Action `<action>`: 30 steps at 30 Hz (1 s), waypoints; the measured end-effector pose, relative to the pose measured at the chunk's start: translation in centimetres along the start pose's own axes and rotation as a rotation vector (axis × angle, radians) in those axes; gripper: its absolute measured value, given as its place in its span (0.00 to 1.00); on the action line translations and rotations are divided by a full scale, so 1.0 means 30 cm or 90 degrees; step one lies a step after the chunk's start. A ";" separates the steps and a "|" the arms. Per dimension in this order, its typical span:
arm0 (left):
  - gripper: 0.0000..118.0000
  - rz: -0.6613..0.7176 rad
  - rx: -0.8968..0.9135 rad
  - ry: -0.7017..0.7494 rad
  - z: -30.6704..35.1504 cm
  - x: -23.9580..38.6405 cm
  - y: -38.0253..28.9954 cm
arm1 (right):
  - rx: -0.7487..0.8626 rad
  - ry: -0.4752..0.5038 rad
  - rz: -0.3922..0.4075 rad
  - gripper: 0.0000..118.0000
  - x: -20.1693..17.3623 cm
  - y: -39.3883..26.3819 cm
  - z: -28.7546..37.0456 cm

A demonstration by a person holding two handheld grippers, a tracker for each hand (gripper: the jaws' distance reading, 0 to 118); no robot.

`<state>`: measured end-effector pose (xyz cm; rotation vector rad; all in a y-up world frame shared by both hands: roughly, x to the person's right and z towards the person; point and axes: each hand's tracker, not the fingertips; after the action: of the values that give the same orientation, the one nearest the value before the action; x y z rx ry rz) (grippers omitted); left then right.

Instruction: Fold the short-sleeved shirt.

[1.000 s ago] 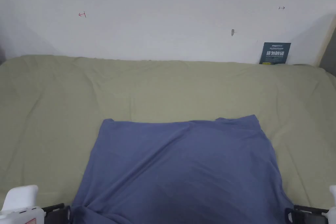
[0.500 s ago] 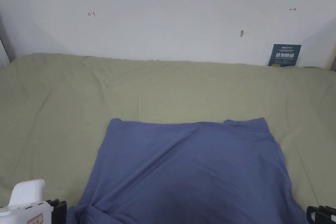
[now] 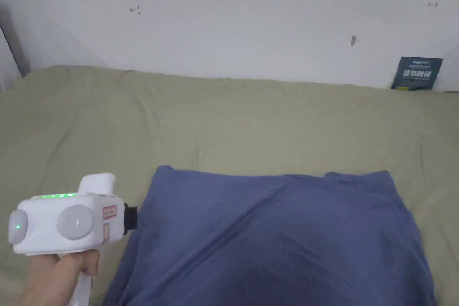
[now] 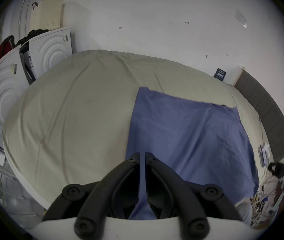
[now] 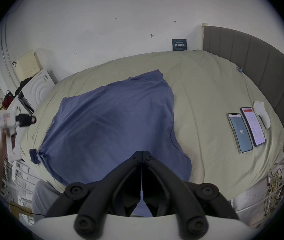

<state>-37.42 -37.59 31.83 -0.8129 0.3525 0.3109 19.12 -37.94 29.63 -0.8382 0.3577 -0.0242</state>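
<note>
A blue short-sleeved shirt lies spread on the bed, with its far edge straight and its body lightly wrinkled. In the right gripper view the shirt has a bunched corner at its near left. A hand holds my left gripper just off the shirt's left edge, raised above the sheet. Its jaws are shut with nothing between them. My right gripper hovers over the shirt's near right edge, jaws shut and holding nothing. From the left gripper view the right gripper is a blur at the far right.
An olive sheet covers the bed up to a white wall. Two phones and a white controller lie on the right side of the bed. A grey headboard stands at the right and white appliances at the left.
My left gripper has risen from the shirt's near left corner and now stands beside the left edge. The right gripper has dropped out of the head view's bottom edge. The head camera shifted.
</note>
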 end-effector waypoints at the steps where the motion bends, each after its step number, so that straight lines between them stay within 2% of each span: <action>1: 0.04 -0.004 -0.009 0.001 -0.072 0.012 0.055 | -0.002 0.002 0.000 0.02 -0.001 0.007 -0.015; 4: 0.05 -0.004 -0.050 0.006 -0.253 0.048 0.183 | -0.012 0.005 -0.003 0.02 0.000 0.027 -0.065; 5: 0.14 0.002 -0.057 0.006 -0.305 0.063 0.213 | -0.014 0.002 -0.004 0.02 0.000 0.032 -0.079; 6: 0.43 0.001 -0.061 0.024 -0.366 0.076 0.246 | -0.018 0.000 -0.003 0.02 0.003 0.040 -0.096; 7: 0.93 -0.002 -0.080 0.034 -0.433 0.083 0.276 | -0.023 -0.001 -0.003 0.02 0.006 0.047 -0.112; 8: 1.00 0.002 -0.095 0.049 -0.487 0.086 0.295 | -0.028 -0.004 -0.004 0.02 0.009 0.054 -0.125; 9: 0.96 0.014 -0.049 0.041 -0.526 0.104 0.308 | -0.031 -0.004 -0.004 0.02 0.015 0.060 -0.137; 12: 0.97 -0.014 -0.094 0.109 -0.651 0.109 0.320 | -0.037 -0.006 -0.005 0.02 0.037 0.078 -0.170; 18: 0.96 -0.018 -0.132 0.107 -0.673 0.118 0.286 | -0.040 -0.011 0.001 0.02 0.094 0.176 -0.255; 19: 0.93 -0.011 -0.122 0.105 -0.653 0.116 0.286 | -0.042 -0.012 0.011 0.02 0.101 0.203 -0.277; 21: 0.74 -0.004 -0.121 0.095 -0.670 0.089 0.299 | -0.047 -0.019 0.028 0.02 0.115 0.264 -0.330; 24: 0.00 -0.043 -0.088 0.090 -0.628 0.096 0.307 | -0.031 -0.036 0.028 0.02 0.150 0.366 -0.417; 26: 0.00 -0.059 -0.082 0.066 -0.615 0.094 0.304 | -0.037 -0.036 0.021 0.08 0.179 0.441 -0.481; 27: 0.00 -0.055 -0.091 0.081 -0.615 0.099 0.304 | -0.038 -0.049 0.020 0.15 0.188 0.475 -0.512; 29: 0.00 -0.066 -0.091 0.081 -0.608 0.117 0.293 | -0.045 -0.057 0.029 0.18 0.208 0.542 -0.572; 30: 0.00 -0.073 -0.090 0.083 -0.608 0.121 0.291 | -0.048 -0.060 0.028 0.28 0.211 0.576 -0.600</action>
<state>-41.03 -45.11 13.05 -0.9916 0.4074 0.1765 17.27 -40.35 4.06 -0.9031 0.2896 0.0708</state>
